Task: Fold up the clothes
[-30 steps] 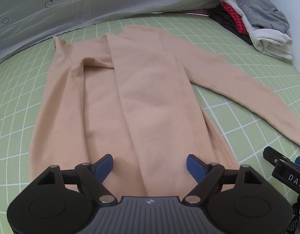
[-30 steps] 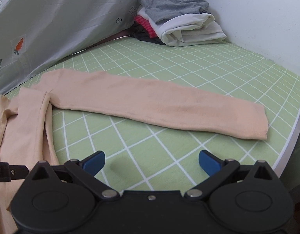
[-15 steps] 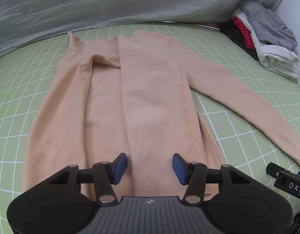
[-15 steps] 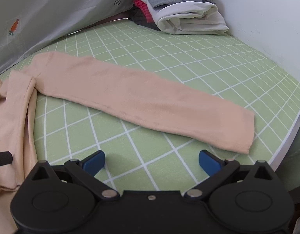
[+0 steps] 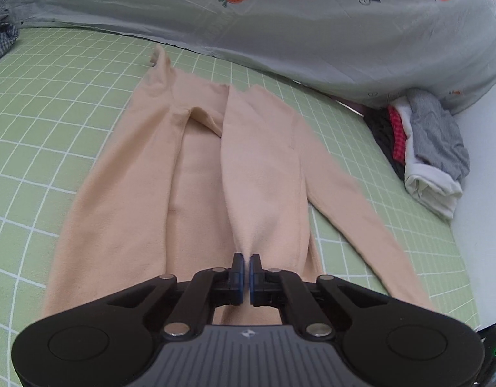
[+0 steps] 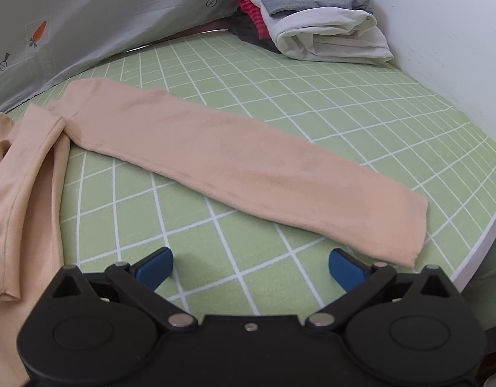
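Observation:
A peach long-sleeved top (image 5: 196, 174) lies flat on the green checked sheet, with one side panel folded over its middle. My left gripper (image 5: 247, 258) is shut on the near end of that folded panel, and the cloth rises in a pinched ridge to the blue pads. The top's other sleeve (image 6: 248, 164) stretches out straight across the sheet in the right wrist view. My right gripper (image 6: 249, 266) hangs open over bare sheet just short of that sleeve, with nothing between its fingers.
A pile of folded clothes (image 6: 319, 16) in grey, white, red and black sits at the far corner against the white wall (image 6: 457, 32). A grey quilt with carrot prints (image 5: 280, 16) runs along the back. The bed edge (image 6: 480, 242) curves close on the right.
My left gripper has gone from wide open to shut, pinching the folded panel's near end and lifting it a little. The right gripper stayed open and rolled slightly.

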`<state>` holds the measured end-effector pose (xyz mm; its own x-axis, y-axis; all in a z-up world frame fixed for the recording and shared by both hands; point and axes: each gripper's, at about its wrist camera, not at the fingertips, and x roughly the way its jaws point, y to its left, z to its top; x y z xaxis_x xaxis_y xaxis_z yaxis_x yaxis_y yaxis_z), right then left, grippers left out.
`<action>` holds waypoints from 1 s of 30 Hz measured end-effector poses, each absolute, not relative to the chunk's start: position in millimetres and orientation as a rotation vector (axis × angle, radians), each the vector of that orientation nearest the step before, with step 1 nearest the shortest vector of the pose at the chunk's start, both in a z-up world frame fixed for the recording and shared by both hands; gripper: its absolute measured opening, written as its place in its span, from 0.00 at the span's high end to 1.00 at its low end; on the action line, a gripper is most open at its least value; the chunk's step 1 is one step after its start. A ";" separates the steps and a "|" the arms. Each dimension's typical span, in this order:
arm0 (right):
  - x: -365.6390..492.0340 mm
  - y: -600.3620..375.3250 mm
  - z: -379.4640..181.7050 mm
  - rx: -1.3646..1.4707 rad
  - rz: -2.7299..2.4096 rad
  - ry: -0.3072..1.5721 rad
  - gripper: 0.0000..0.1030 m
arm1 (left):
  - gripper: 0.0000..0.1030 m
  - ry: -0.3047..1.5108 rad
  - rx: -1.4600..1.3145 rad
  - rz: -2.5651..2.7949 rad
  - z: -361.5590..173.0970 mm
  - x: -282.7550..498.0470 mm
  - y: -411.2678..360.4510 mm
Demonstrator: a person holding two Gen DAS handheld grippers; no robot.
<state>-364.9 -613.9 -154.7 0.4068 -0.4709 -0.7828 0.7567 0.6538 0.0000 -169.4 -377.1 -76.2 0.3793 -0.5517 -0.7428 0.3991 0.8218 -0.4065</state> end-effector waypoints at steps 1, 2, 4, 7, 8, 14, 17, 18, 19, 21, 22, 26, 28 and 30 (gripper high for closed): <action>-364.7 -613.8 -154.9 0.384 -0.798 0.841 0.00 | 0.98 1.022 -0.195 -0.599 -71.1 -168.9 -368.7; -364.4 -613.6 -155.1 0.384 -0.798 0.840 0.00 | 0.98 1.028 -0.224 -0.597 -66.6 -168.7 -359.7; -364.4 -613.4 -155.4 0.384 -0.798 0.840 0.00 | 0.98 1.037 -0.282 -0.585 -60.0 -170.2 -338.4; -364.0 -613.7 -155.9 0.385 -0.802 0.841 0.00 | 0.98 1.050 -0.364 -0.556 -52.9 -173.7 -304.5; -363.7 -613.1 -155.9 0.385 -0.805 0.841 0.00 | 0.98 1.059 -0.374 -0.537 -53.8 -174.6 -294.9; -364.1 -609.7 -156.8 0.382 -0.812 0.831 0.00 | 0.97 1.137 -0.376 -0.374 -85.7 -176.1 -251.7; -363.6 -609.5 -156.8 0.378 -0.806 0.831 0.00 | 0.96 1.185 -0.264 -0.331 -103.2 -174.7 -255.1; -362.7 -610.0 -156.2 0.378 -0.799 0.837 0.00 | 0.91 1.195 -0.236 -0.325 -106.9 -175.2 -257.1; -361.8 -610.5 -155.7 0.378 -0.792 0.843 0.00 | 0.87 1.201 -0.221 -0.322 -109.3 -176.1 -257.8; -359.3 -611.0 -153.6 0.375 -0.768 0.862 0.00 | 0.69 1.202 -0.216 -0.335 -109.1 -178.1 -259.8; -358.9 -610.6 -151.5 0.371 -0.757 0.861 0.00 | 0.63 1.198 -0.213 -0.342 -106.8 -178.2 -262.2; -365.4 -612.5 -132.5 0.378 -0.775 0.749 0.00 | 0.37 1.147 -0.169 -0.362 -91.2 -176.1 -272.3; -367.8 -619.6 -124.8 0.389 -0.818 0.705 0.00 | 0.34 1.119 -0.159 -0.370 -83.2 -174.0 -277.1; -369.2 -630.2 -122.8 0.392 -0.888 0.688 0.00 | 0.29 1.092 -0.153 -0.373 -75.0 -170.6 -283.3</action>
<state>-369.2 -630.2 -122.8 0.4397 -0.5734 -0.6913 0.8127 0.5817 0.0344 -170.6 -283.3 -75.0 0.4058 -0.3687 -0.8363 0.2197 0.9276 -0.3023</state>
